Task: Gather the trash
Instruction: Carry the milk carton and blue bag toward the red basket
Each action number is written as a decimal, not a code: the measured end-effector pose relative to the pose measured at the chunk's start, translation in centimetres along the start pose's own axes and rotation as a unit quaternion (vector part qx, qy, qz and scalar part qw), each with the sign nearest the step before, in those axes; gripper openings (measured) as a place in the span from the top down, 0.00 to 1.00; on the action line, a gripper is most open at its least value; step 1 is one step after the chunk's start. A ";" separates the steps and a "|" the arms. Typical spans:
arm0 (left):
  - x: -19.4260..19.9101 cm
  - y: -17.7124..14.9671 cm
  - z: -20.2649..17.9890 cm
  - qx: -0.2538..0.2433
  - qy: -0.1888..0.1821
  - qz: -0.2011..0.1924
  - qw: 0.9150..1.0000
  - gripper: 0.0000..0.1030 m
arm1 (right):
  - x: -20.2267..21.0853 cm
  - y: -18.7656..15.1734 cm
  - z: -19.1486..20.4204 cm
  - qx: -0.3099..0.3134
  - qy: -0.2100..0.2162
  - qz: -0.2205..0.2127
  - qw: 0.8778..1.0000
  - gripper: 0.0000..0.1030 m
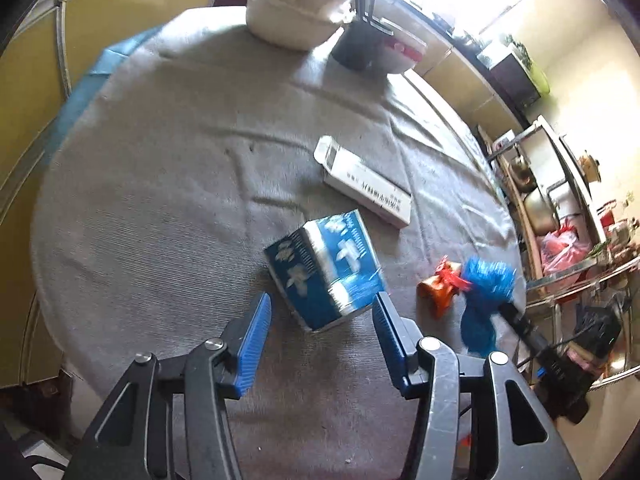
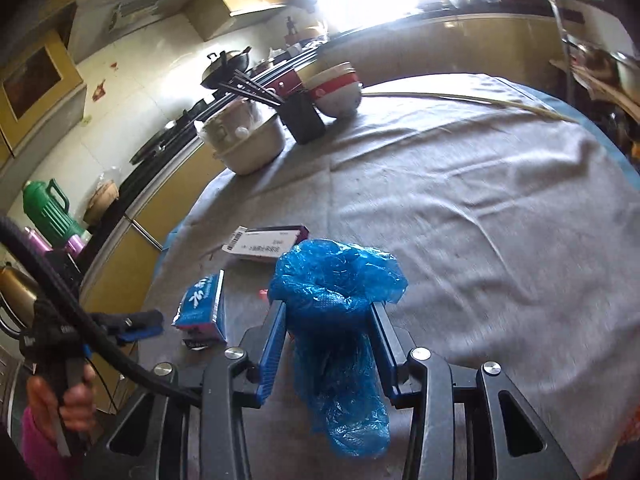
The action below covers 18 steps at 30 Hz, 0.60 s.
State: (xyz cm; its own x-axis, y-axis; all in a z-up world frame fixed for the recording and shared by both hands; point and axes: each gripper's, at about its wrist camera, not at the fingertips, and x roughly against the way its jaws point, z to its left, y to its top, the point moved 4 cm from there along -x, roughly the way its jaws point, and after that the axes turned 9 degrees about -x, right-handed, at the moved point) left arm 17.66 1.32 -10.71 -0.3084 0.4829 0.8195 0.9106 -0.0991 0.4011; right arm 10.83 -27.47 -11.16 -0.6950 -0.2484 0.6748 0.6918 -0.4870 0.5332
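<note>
Right gripper [image 2: 328,332]: lower centre of the right wrist view, blue pads pressed against both sides of a crumpled blue plastic bag [image 2: 336,320], which bulges above the fingers and hangs down between them.

Left gripper [image 1: 320,320]: lower centre of the left wrist view, jaws apart, nothing between the pads. A blue-and-white carton [image 1: 326,268] lies tilted on the cloth just beyond the fingertips, its lower corner close to the right-hand pad; contact cannot be told.

Orange-red wrapper [image 1: 438,286]: right of the carton, beside the bag.

Long white box [image 1: 366,182]: above the carton, mid-frame, lying flat with a barcode label facing up.

Grey tablecloth [image 1: 160,200]: covers the round table and carries all the above.

Cream lidded pot [image 1: 296,12], black chopstick holder [image 1: 358,46], red-and-white bowls [image 1: 402,50]: grouped at the table's far edge, top of the frame.

A person's hand [image 2: 74,400]: lower left of the right wrist view, gripping the other tool's handle.
</note>
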 end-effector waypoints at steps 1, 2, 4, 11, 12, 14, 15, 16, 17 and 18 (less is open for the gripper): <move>0.4 0.0 0.1 0.006 0.004 0.000 1.000 0.37 | 0.4 -0.2 -0.2 -0.004 0.001 -0.004 1.000 0.57; 0.5 0.0 0.1 0.014 0.007 0.001 1.000 0.34 | 0.8 -0.4 -0.5 -0.009 0.005 -0.009 1.000 0.57; 0.2 0.0 -0.2 0.025 0.008 0.008 1.000 0.32 | 1.8 -0.7 -0.8 -0.022 0.020 -0.021 0.999 0.57; -3.4 0.1 -2.0 0.074 0.073 0.057 0.993 0.29 | 3.0 -2.0 -2.2 -0.032 0.010 -0.034 0.999 0.57; -3.6 0.1 -2.4 0.073 0.083 0.057 0.992 0.29 | 3.0 -2.1 -2.3 -0.032 0.010 -0.033 0.999 0.57; -4.1 0.3 -3.1 0.072 0.111 0.054 0.990 0.29 | 2.9 -2.5 -2.5 -0.034 0.012 -0.030 0.999 0.57; -4.2 0.4 -3.3 0.073 0.120 0.052 0.989 0.29 | 2.8 -2.7 -2.7 -0.034 0.014 -0.028 0.999 0.57; -4.3 0.5 -3.5 0.073 0.125 0.050 0.988 0.29 | 2.7 -2.8 -2.8 -0.033 0.014 -0.026 0.999 0.57; -4.6 0.6 -3.7 0.072 0.136 0.050 0.987 0.29 | 2.6 -3.0 -2.9 -0.034 0.013 -0.025 0.999 0.57; -4.9 0.7 -3.8 0.071 0.142 0.052 0.986 0.29 | 2.5 -3.2 -3.1 -0.035 0.014 -0.022 0.999 0.57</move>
State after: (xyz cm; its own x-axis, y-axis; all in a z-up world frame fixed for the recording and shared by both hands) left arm 18.73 -4.44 -12.87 -0.2570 0.2106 0.9432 0.9646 -0.0036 0.2637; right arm 6.27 -29.14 -12.81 -0.7302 -0.2475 0.6368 0.6455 -0.5553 0.5243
